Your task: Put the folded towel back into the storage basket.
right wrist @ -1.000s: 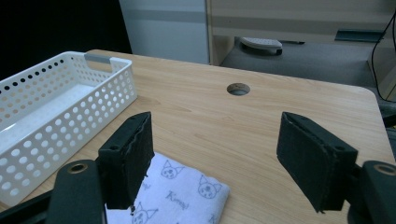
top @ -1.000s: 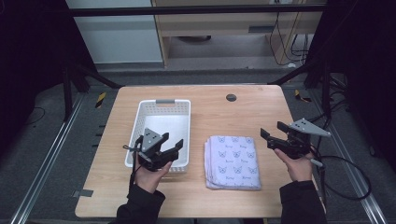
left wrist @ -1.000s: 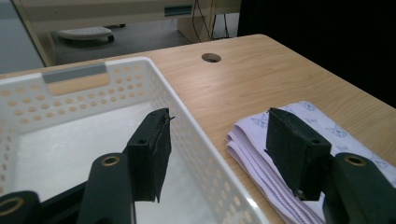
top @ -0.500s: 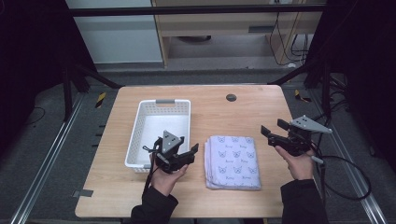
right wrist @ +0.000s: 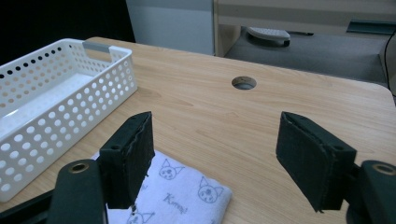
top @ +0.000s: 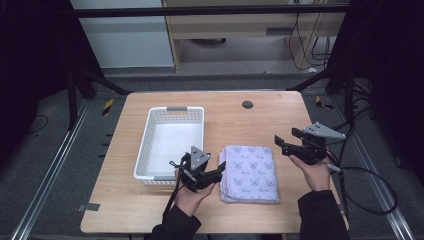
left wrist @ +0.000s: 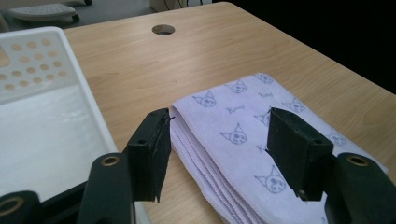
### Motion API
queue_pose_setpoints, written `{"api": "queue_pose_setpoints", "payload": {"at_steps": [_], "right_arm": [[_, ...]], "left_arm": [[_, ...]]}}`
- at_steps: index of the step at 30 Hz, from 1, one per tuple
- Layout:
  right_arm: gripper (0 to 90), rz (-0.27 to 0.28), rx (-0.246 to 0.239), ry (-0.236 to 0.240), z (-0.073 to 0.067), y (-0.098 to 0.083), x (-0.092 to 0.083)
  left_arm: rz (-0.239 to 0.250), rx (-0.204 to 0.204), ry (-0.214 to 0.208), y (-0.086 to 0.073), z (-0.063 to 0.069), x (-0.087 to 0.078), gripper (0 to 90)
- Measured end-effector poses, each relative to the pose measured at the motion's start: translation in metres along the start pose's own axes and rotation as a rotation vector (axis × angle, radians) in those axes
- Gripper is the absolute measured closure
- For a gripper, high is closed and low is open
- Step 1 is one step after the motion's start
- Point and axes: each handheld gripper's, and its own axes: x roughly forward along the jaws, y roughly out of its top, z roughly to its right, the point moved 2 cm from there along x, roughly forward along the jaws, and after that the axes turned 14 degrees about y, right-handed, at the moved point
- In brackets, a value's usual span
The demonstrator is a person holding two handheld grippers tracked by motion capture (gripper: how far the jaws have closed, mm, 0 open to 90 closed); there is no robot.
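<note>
A light wooden bench [top: 125, 200] is carrying two things. A white perforated basket [top: 150, 134] is sitting on its left half, and a folded lilac cloth [top: 250, 172] printed with cat faces is lying just beside it. A round cable hole [top: 247, 104] is showing near the far edge.

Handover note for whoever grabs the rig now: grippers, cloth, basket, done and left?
Left hand-held gripper: open, at the folded cloth's left edge, not gripping.
Right hand-held gripper: open, off the cloth's far right corner, holding nothing.
Cloth: folded flat on the table, right of the white basket, which looks empty.
Done: nothing moved yet.
Left: probably grasp the cloth and put it in the basket.
</note>
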Motion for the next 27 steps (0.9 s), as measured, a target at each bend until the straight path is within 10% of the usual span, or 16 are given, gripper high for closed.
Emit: {"api": "queue_pose_setpoints", "payload": {"at_steps": [27], "right_arm": [[35.6,-0.114,0.013,0.002,0.011,-0.034,0.025]], "left_arm": [[-0.103,0.058,-0.004,-0.039,0.028,0.017,41.7]]}}
